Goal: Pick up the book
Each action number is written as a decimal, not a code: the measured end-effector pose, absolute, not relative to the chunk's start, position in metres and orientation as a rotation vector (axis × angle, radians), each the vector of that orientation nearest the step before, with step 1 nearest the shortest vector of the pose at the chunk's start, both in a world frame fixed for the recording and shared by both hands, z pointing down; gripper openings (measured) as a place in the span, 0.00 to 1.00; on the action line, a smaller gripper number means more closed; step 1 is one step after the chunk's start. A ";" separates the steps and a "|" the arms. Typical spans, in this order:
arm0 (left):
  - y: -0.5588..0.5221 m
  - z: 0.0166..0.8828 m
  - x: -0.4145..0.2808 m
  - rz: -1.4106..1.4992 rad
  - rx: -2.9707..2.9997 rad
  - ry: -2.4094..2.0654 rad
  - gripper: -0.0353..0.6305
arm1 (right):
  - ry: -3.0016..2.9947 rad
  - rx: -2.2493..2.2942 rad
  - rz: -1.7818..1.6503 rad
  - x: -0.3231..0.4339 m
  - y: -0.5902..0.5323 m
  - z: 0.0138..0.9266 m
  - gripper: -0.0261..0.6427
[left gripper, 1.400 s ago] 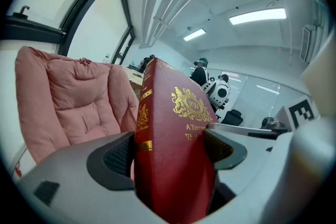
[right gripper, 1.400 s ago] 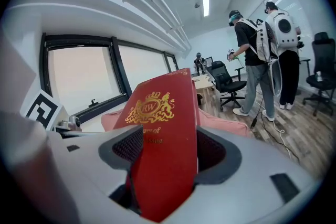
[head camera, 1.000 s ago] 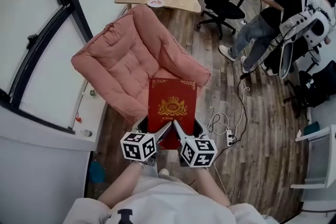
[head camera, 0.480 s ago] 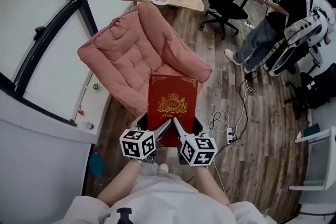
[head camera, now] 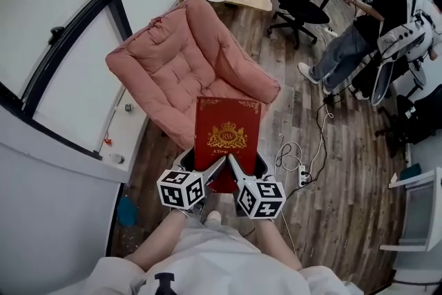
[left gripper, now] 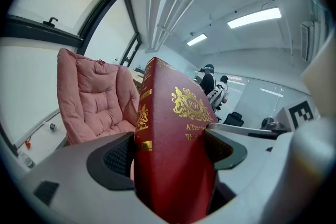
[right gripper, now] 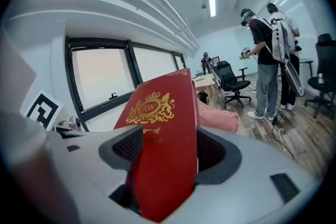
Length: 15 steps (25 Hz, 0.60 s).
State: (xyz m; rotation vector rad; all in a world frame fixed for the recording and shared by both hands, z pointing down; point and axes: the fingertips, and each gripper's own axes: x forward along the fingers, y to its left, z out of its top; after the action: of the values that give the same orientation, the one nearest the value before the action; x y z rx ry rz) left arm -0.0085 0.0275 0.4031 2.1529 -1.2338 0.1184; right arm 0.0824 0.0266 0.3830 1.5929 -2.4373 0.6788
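While both tongs clamp its lower edge, the red book (head camera: 226,138) hangs in the air just in front of the pink armchair (head camera: 179,72), cover facing up. The left tongs (head camera: 209,175) grip near the spine, the right tongs (head camera: 239,175) just beside them.

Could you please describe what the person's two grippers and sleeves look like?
Both the left gripper and the right gripper have smooth light-grey moulded shells with rounded jaws lined by dark, textured pads. Each carries a white cube printed with black square markers. The person's sleeves are pale, off-white.
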 end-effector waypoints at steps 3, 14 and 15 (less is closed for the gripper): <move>0.031 0.401 -0.005 0.121 2.175 -1.222 0.67 | -2.435 1.616 0.677 0.086 0.032 0.382 0.50; 0.102 0.394 -0.025 0.130 2.203 -1.184 0.67 | -2.410 1.671 0.679 0.065 0.106 0.374 0.50; 0.113 0.394 -0.030 0.133 2.203 -1.184 0.67 | -2.409 1.671 0.685 0.061 0.117 0.374 0.50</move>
State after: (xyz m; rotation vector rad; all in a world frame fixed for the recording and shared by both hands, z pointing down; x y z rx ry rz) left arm -0.0297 0.1131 0.3935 2.2028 -1.1836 0.1334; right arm 0.0611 0.1172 0.3744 1.6710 -2.4095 0.6848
